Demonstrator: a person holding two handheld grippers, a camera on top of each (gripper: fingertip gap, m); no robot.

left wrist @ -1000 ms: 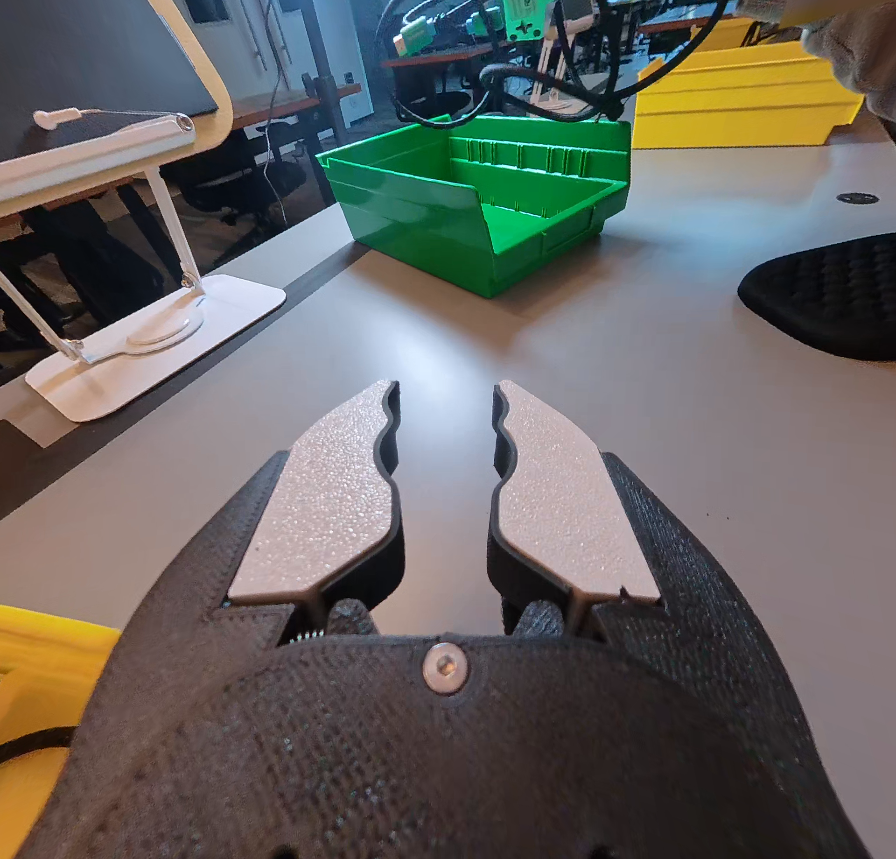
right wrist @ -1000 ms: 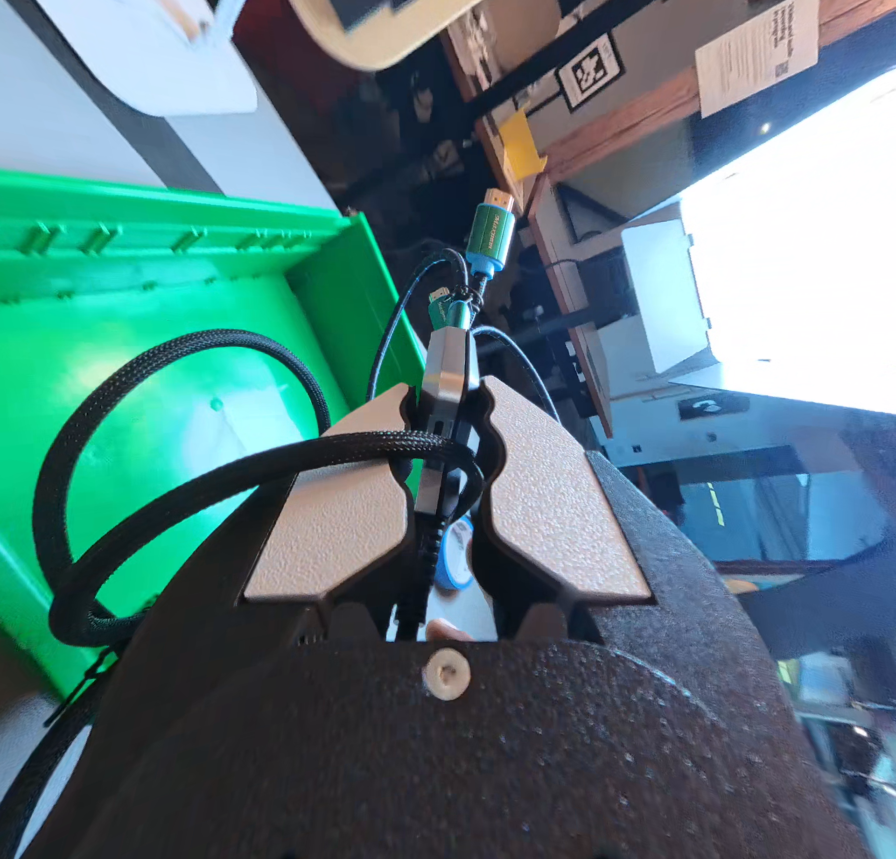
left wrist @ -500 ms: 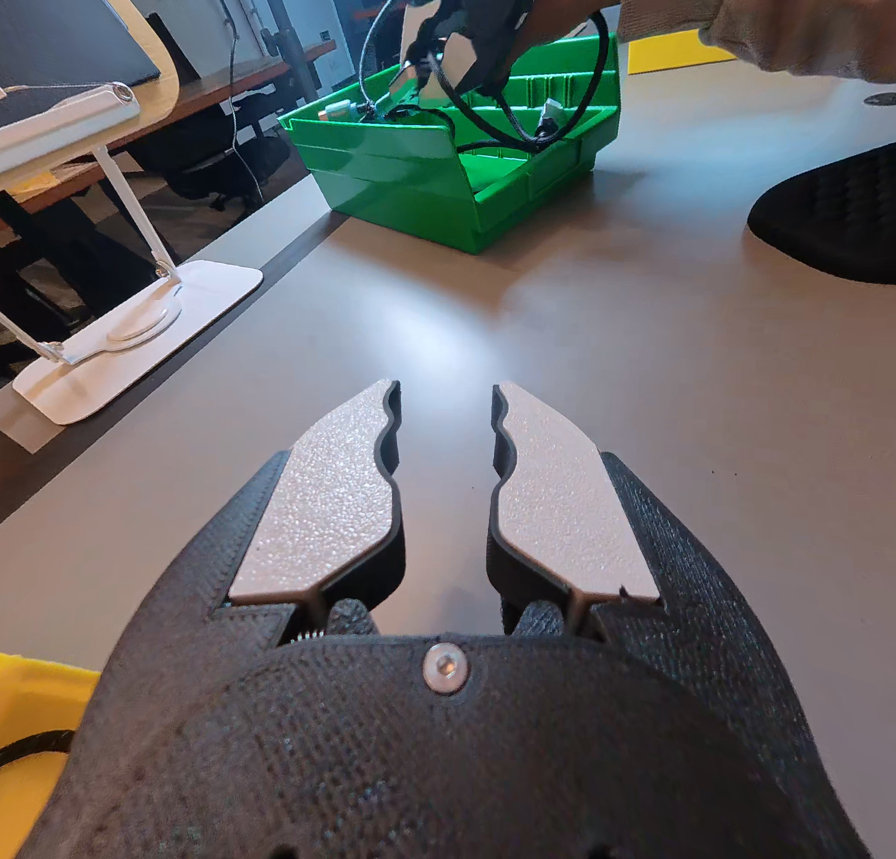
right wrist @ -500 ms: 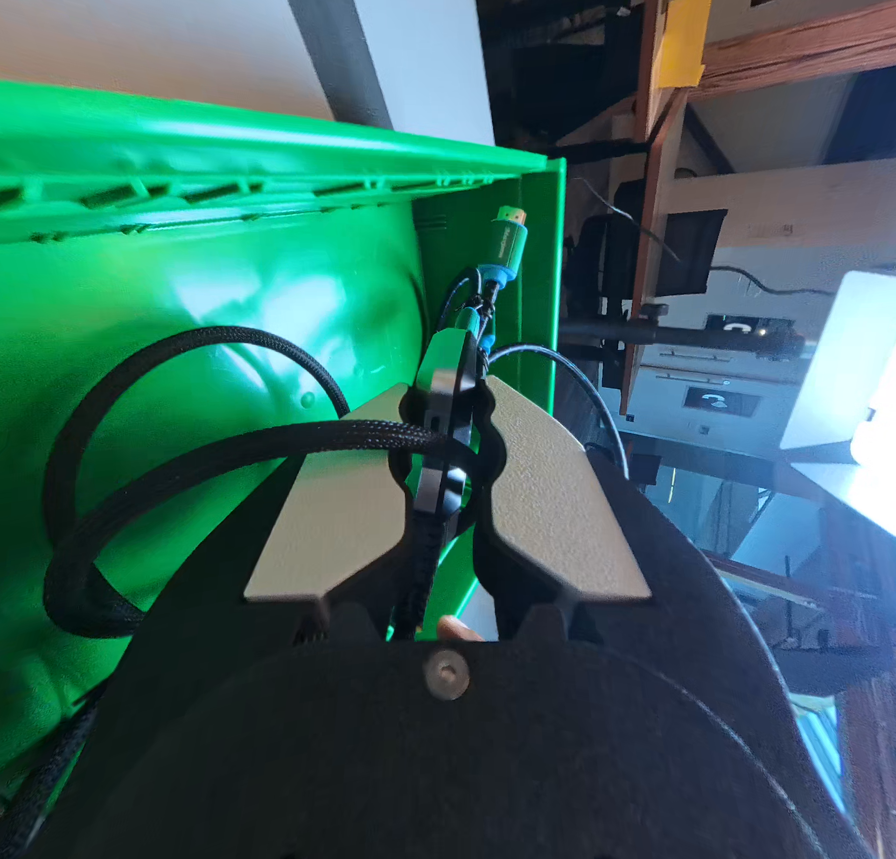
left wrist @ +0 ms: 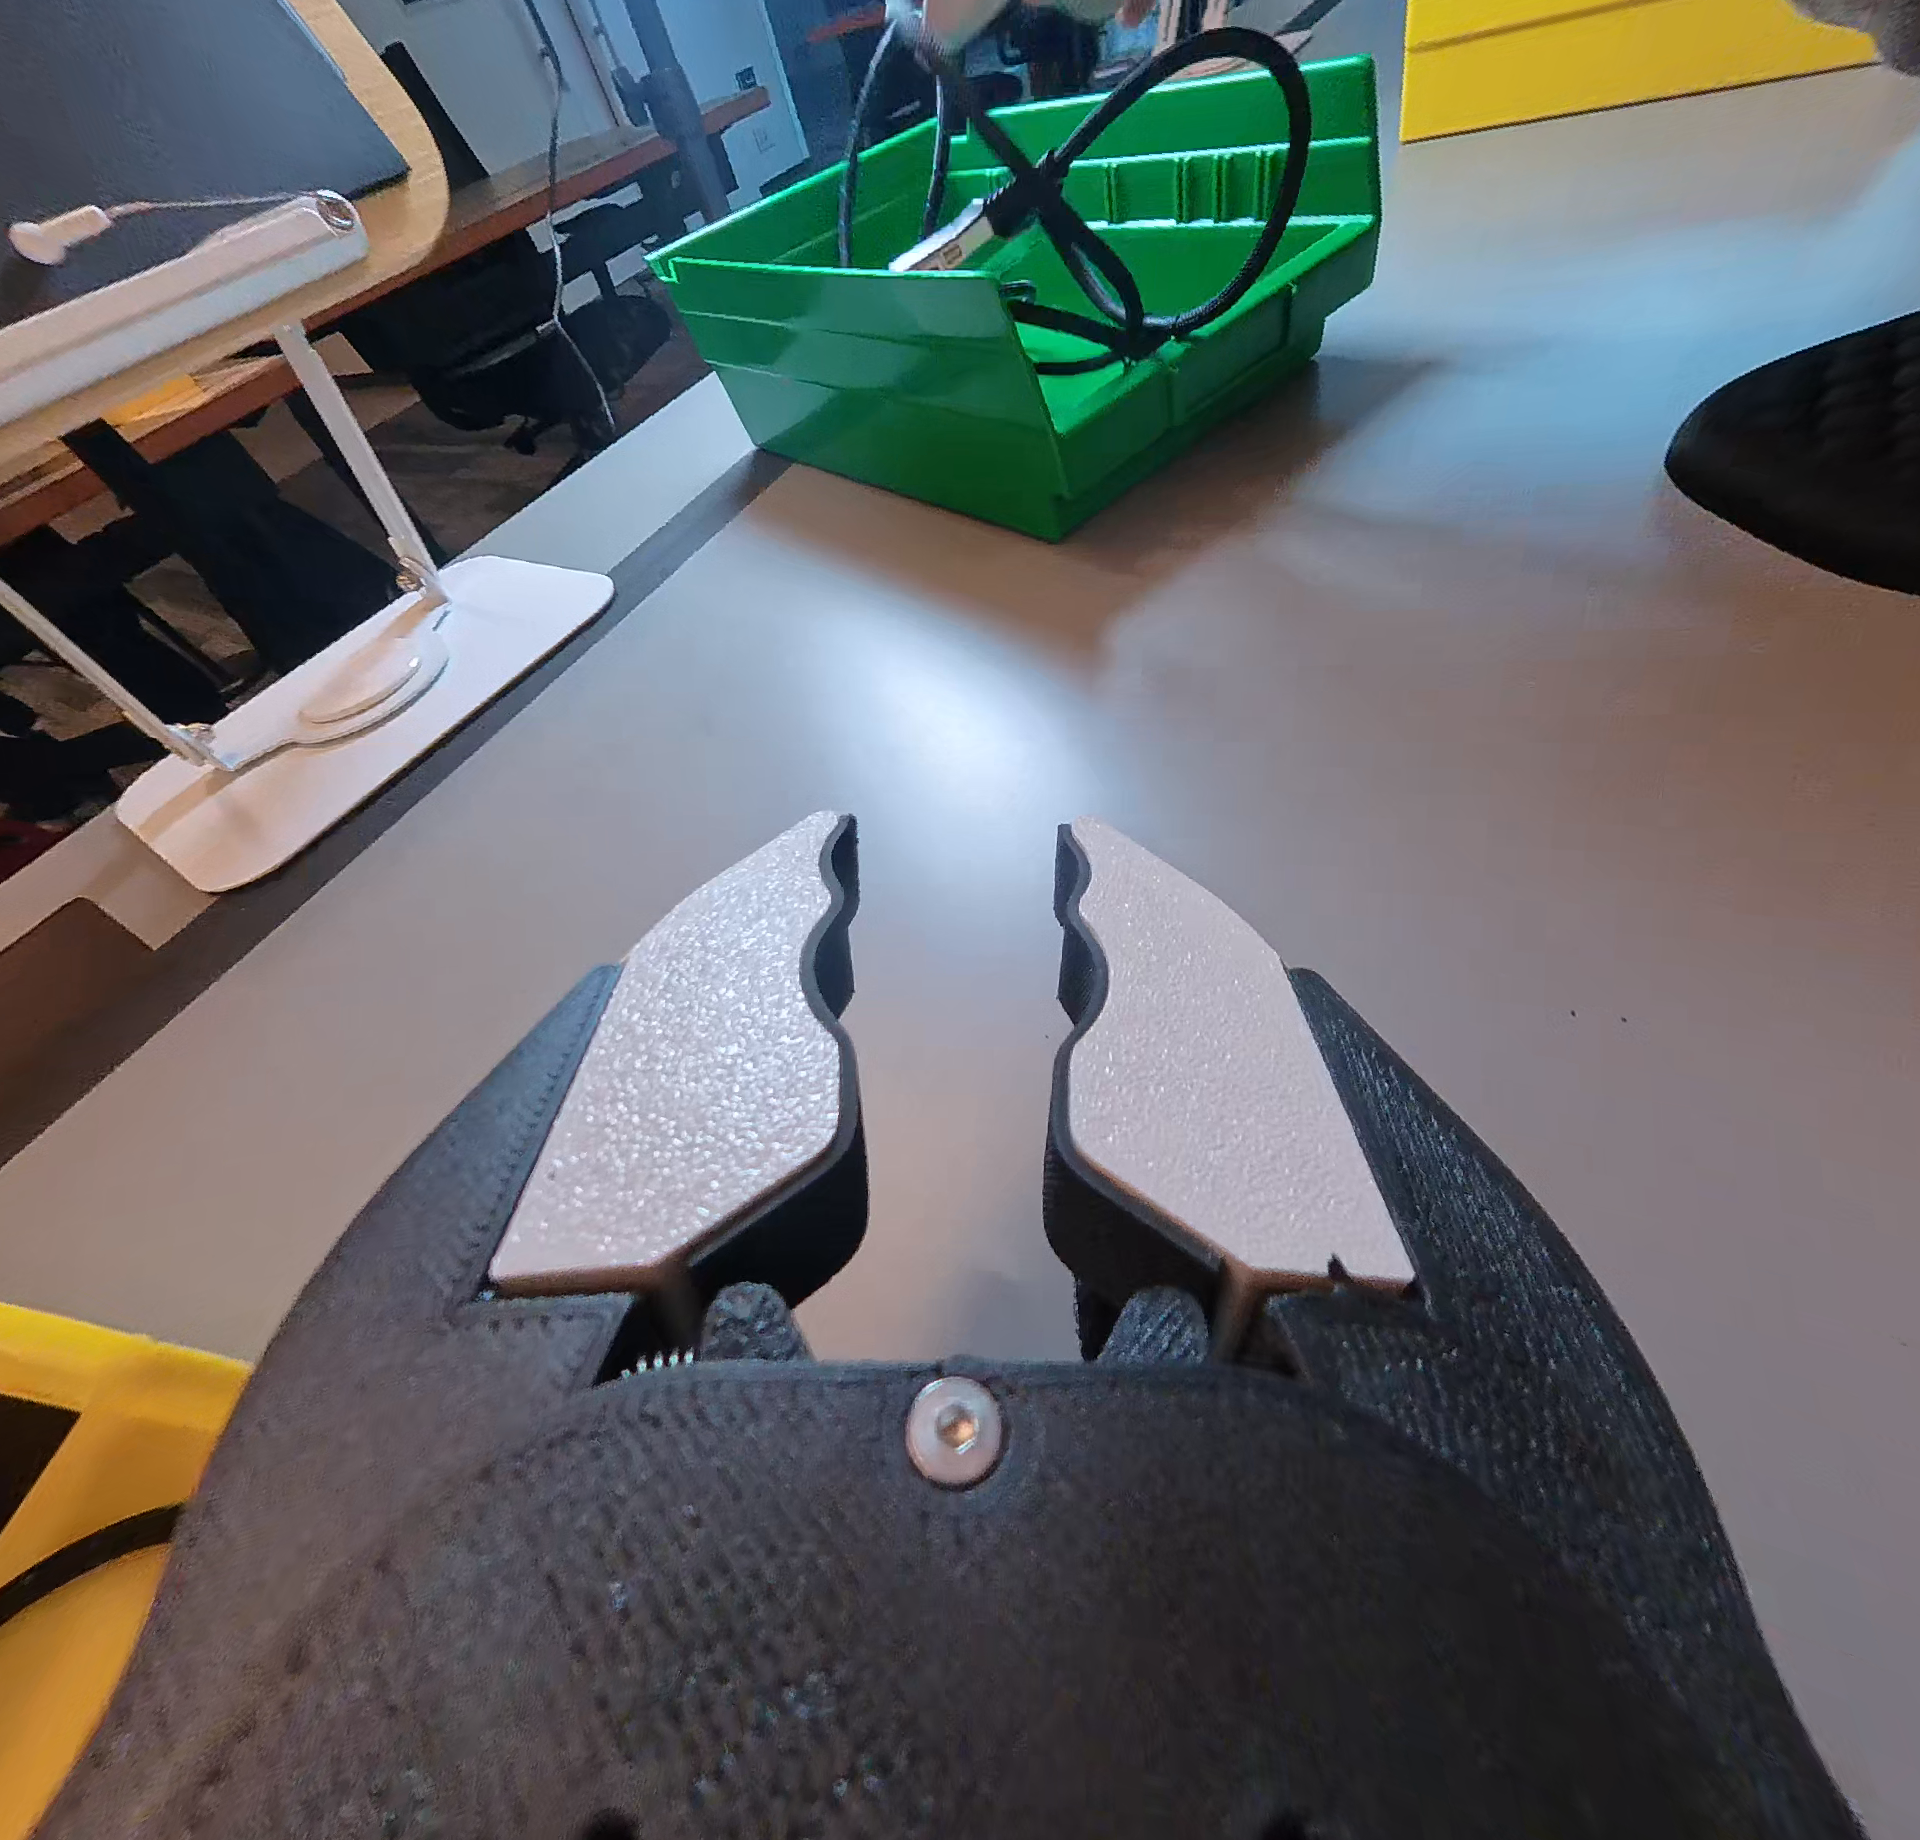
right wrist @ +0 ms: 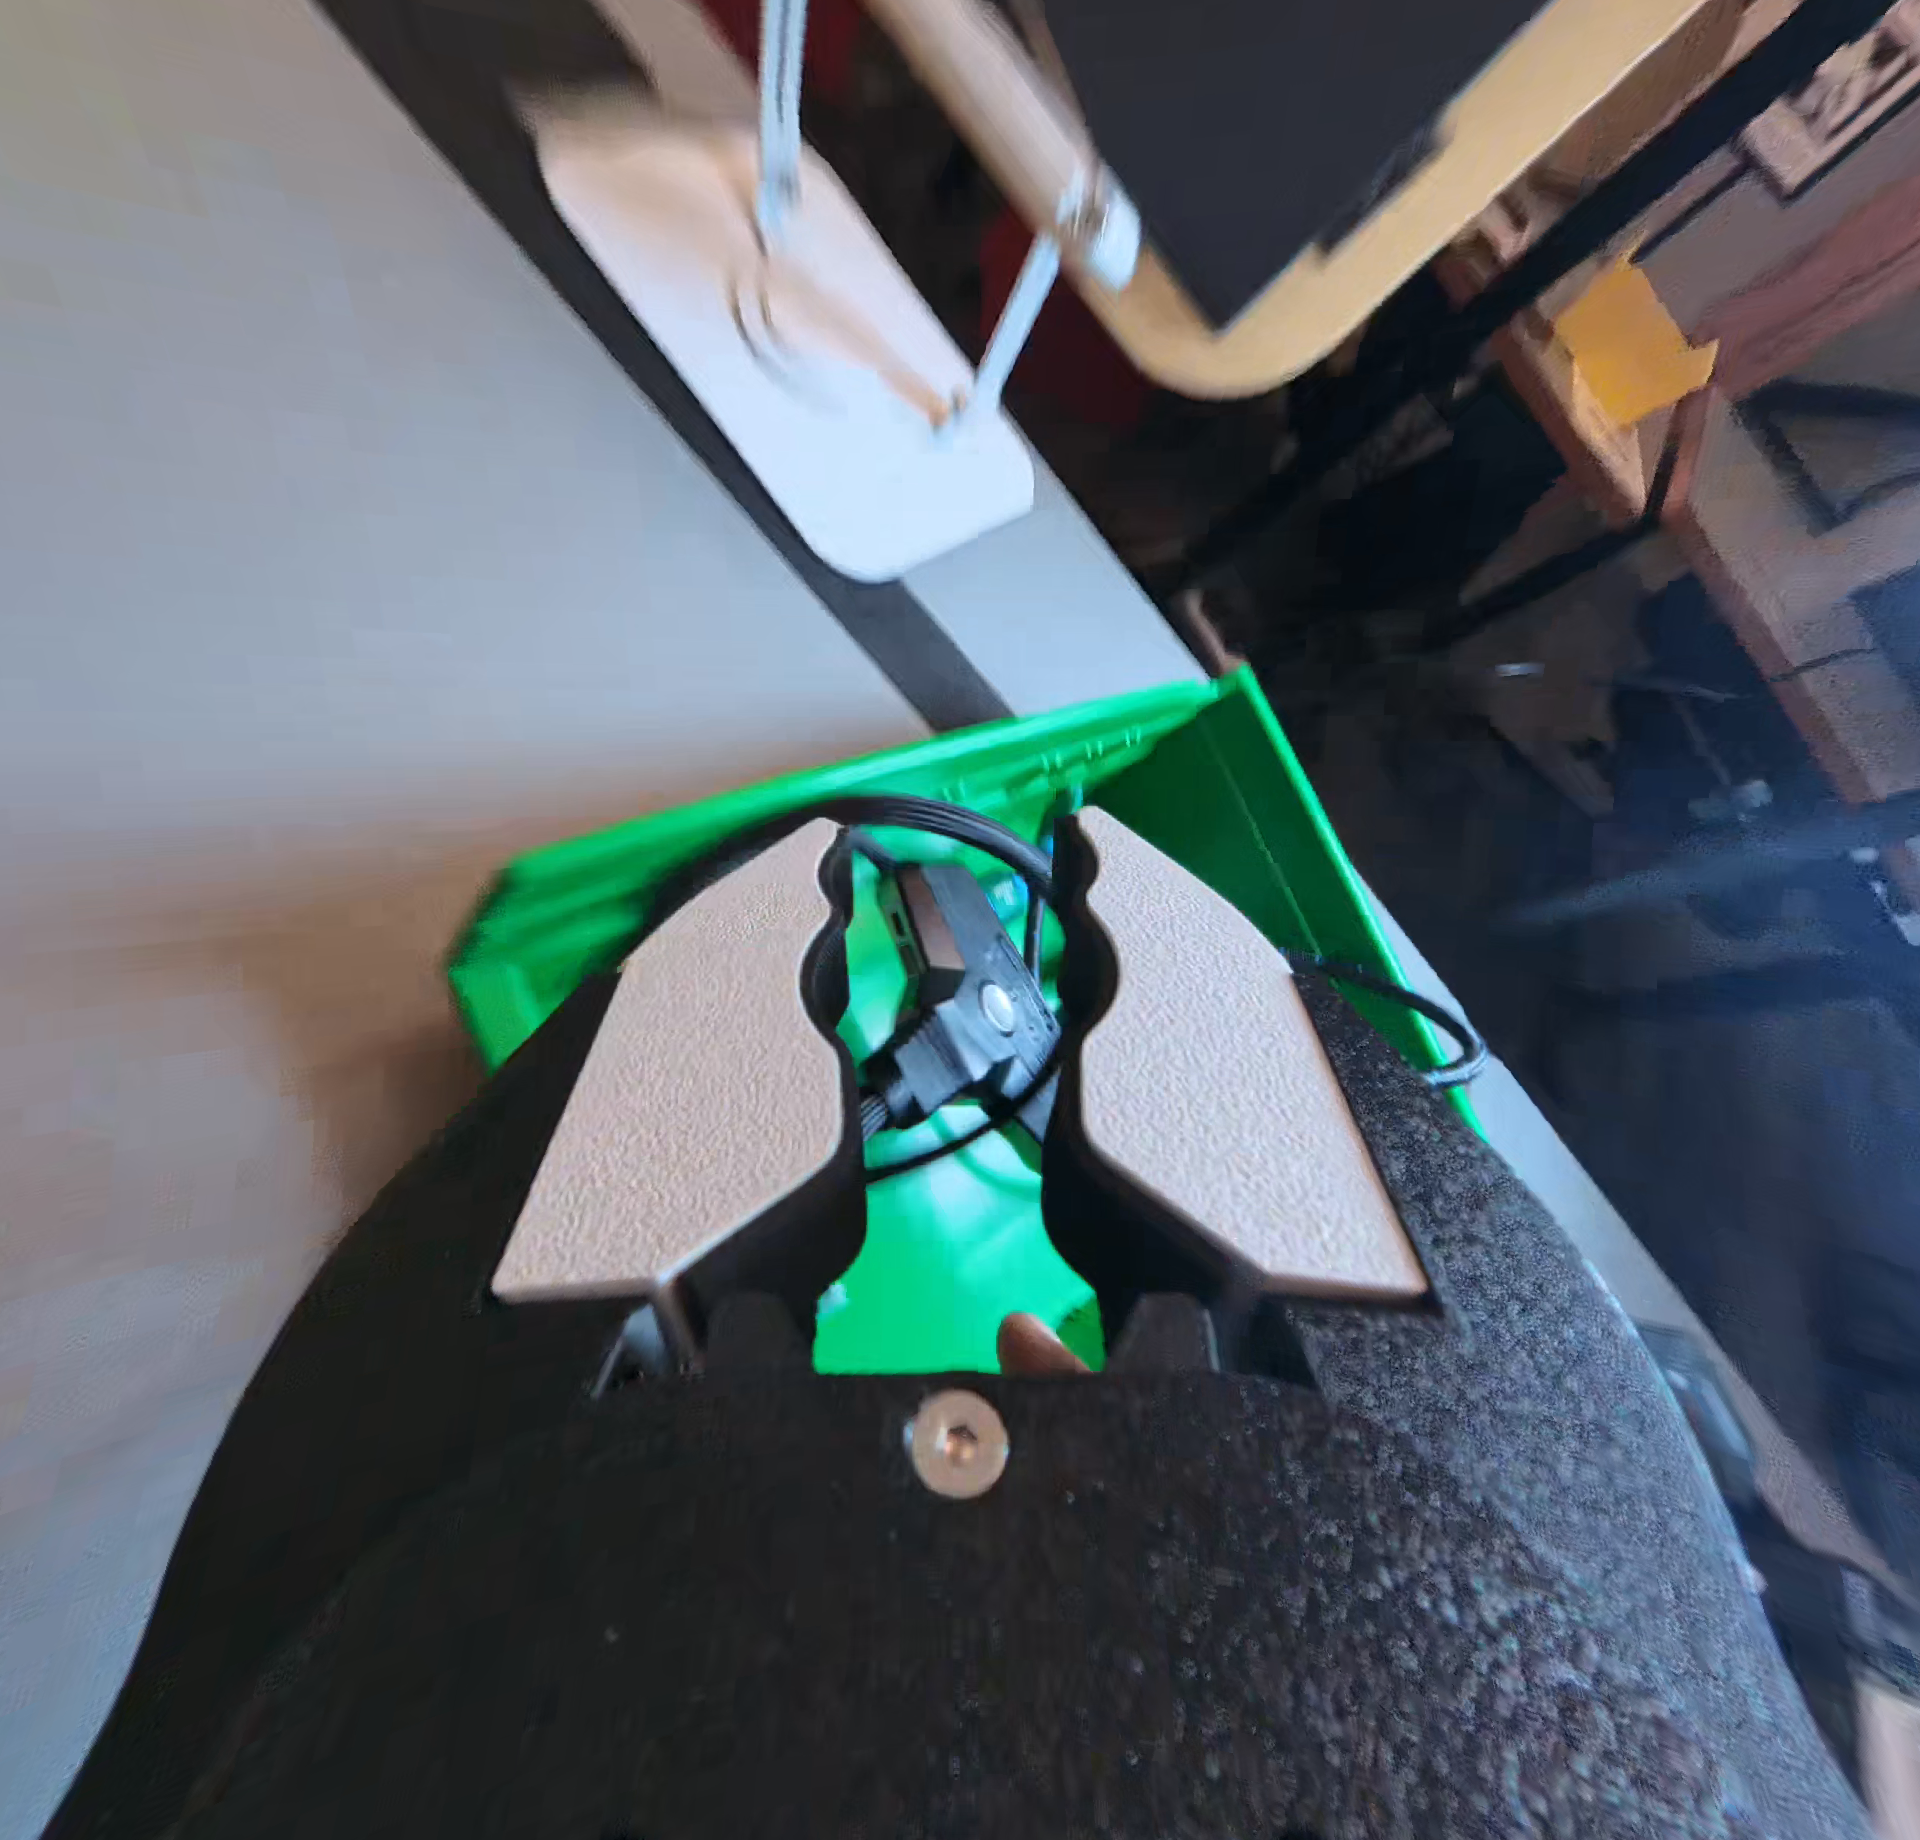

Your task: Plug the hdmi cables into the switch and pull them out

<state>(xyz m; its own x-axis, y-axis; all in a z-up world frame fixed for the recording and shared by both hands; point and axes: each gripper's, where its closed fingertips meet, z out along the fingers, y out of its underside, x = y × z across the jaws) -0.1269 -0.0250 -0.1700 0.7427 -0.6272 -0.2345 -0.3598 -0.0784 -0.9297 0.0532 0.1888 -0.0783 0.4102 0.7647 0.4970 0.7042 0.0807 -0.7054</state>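
Apparently near the end, I hover my right gripper [right wrist: 956, 897], jaws parted and gripping nothing, above the green bin [left wrist: 935, 377] where the switch [right wrist: 961, 969] and its coiled cables [left wrist: 1164, 211] lie, while my left gripper [left wrist: 956, 907] idles wide over the worktop [left wrist: 1351, 751].

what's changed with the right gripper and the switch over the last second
The right gripper was shut on the grey HDMI switch with its black braided cables; its jaws now stand apart and the switch lies loose below them in the green plastic bin. The left gripper stayed open and empty over the grey table.
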